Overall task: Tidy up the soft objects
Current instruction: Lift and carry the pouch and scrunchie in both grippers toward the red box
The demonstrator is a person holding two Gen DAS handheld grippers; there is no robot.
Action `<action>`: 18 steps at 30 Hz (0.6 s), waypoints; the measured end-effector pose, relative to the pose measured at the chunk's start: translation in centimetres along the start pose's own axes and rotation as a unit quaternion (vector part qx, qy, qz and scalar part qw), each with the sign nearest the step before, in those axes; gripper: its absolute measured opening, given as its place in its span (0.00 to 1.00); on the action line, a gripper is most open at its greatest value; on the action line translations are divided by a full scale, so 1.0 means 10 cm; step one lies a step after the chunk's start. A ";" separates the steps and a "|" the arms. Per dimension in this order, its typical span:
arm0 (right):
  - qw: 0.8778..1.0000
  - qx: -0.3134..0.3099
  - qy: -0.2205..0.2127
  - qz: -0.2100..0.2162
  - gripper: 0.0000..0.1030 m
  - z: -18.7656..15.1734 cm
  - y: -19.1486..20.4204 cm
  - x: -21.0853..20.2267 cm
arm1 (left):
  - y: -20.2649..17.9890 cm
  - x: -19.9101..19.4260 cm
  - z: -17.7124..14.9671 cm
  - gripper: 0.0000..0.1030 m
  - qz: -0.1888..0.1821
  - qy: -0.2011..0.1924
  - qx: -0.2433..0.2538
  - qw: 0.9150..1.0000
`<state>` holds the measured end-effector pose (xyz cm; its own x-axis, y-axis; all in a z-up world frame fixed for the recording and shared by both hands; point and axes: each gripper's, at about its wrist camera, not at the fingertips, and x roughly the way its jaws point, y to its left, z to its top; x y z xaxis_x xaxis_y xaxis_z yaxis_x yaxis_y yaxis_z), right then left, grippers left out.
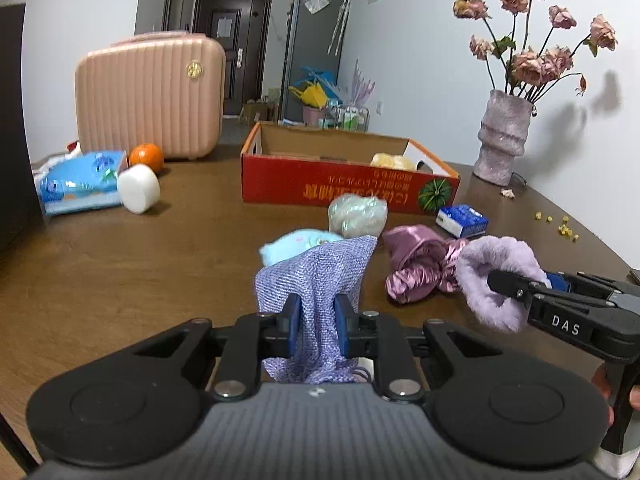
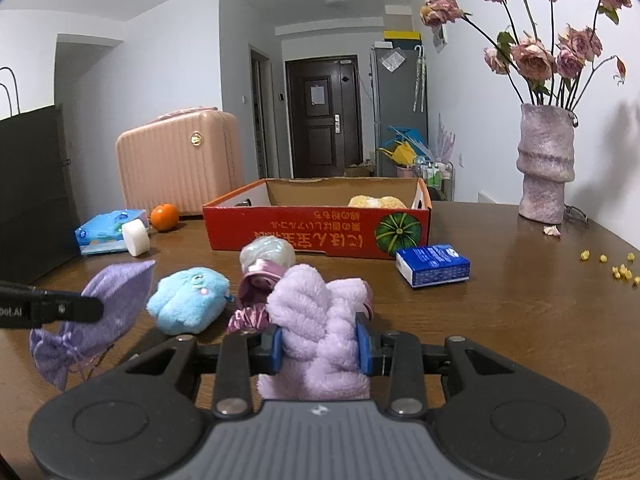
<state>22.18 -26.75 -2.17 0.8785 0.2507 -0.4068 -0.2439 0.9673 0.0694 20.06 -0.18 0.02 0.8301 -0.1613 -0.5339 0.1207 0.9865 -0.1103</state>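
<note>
My left gripper [image 1: 316, 320] is shut on a lavender woven drawstring pouch [image 1: 316, 276], which also shows at the left of the right wrist view as the pouch [image 2: 116, 292]. My right gripper [image 2: 322, 342] is shut on a fluffy lilac headband [image 2: 316, 312], seen from the left wrist as a plush ring [image 1: 500, 280]. On the table between them lie a blue plush toy [image 2: 190, 300], a pink satin cloth [image 1: 420, 264] and a pale shiny pouf [image 1: 358, 214]. Behind stands a red cardboard box [image 2: 316, 232] with a yellow soft thing [image 2: 378, 202] inside.
A pink suitcase [image 2: 180, 164], an orange [image 2: 164, 216], a white roll [image 2: 136, 238] and a blue tissue pack [image 2: 104, 232] sit at the back left. A blue carton [image 2: 434, 264] lies right of the box. A vase of dried roses [image 2: 546, 164] stands at the far right, with yellow crumbs [image 2: 620, 270] nearby.
</note>
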 end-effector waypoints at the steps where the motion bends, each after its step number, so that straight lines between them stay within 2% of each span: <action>1: 1.000 -0.001 -0.002 0.001 0.33 0.01 0.01 -0.01 | -0.01 -0.02 0.02 0.18 0.001 -0.003 0.002 1.000; 18: 0.999 -0.022 -0.039 -0.008 0.33 0.43 0.05 0.01 | -0.13 -0.01 0.47 0.18 0.005 -0.052 0.028 0.998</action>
<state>23.88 -26.07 1.71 0.9111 0.2395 -0.3355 -0.2464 0.9689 0.0226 22.37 -1.28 4.18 0.8833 -0.1507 -0.4440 0.1403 0.9885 -0.0562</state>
